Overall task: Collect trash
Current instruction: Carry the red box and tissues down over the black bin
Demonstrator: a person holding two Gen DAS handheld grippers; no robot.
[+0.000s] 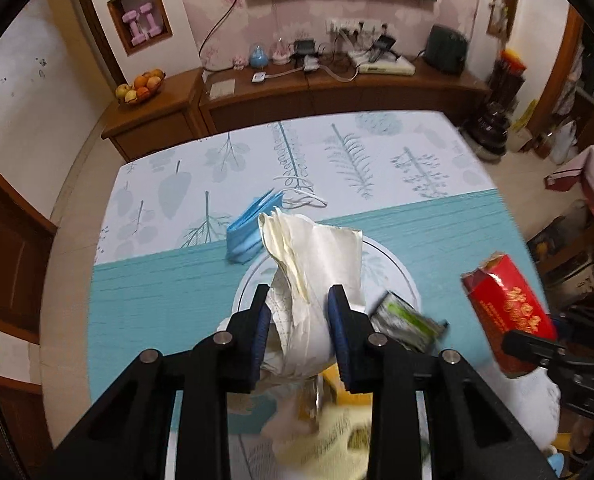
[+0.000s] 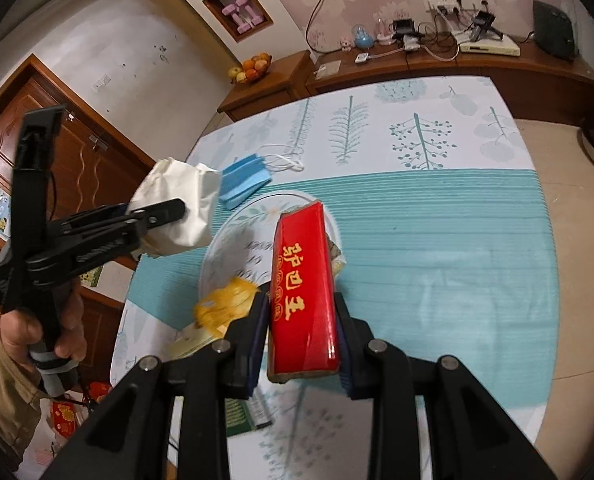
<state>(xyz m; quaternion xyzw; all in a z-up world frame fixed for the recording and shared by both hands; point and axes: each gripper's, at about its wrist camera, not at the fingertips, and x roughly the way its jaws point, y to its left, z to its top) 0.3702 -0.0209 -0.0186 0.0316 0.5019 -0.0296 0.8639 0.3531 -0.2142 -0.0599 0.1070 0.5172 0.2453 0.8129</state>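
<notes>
My left gripper is shut on a crumpled white paper wad, lifted above the table; the same gripper and wad show at the left of the right wrist view. A red box with gold lettering stands gripped between the pads of my right gripper, and it appears at the right edge of the left wrist view as the red box. A blue face mask with white loops lies on the tablecloth beyond the wad. Below lie a green wrapper, yellow crumpled trash and pale paper scraps.
A glass plate sits on the teal and white leaf-print tablecloth. Behind the table runs a wooden cabinet with a fruit bowl, chargers and cables. A person's hand holds the left gripper's handle. A wooden door stands at left.
</notes>
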